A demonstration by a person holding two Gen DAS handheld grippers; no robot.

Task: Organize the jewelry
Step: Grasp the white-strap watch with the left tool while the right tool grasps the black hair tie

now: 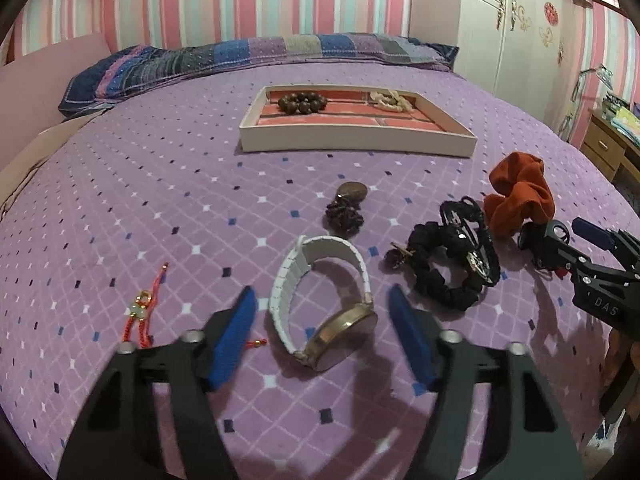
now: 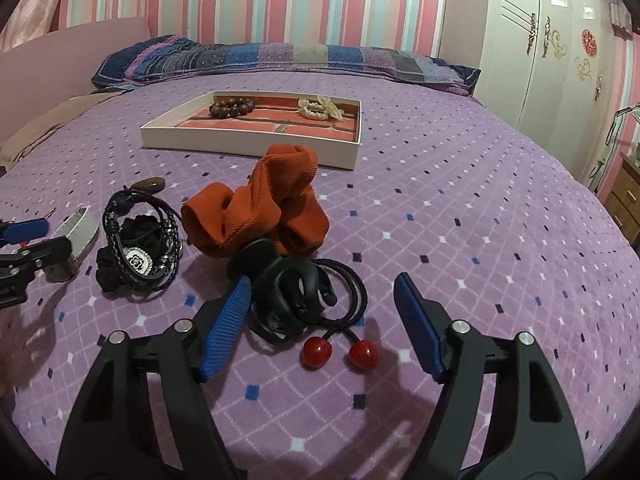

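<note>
Bed (image 1: 160,168) is covered with a purple diamond-pattern spread. White tray (image 1: 356,138) is set mid-bed; brown bead bracelet (image 1: 303,102) and cream piece (image 1: 390,100) are laid inside. Orange scrunchie (image 2: 260,212) is lying near the tray. White-strap watch (image 1: 324,304) is flanked by the left claw (image 1: 322,336), pads apart, nothing gripped. Black hair clip (image 2: 288,288) is seen between the right claw (image 2: 320,328) pads, left pad at or against it, right pad clear; not clamped. Red-bead hair tie (image 2: 340,350) is lying just beside the clip.
</note>
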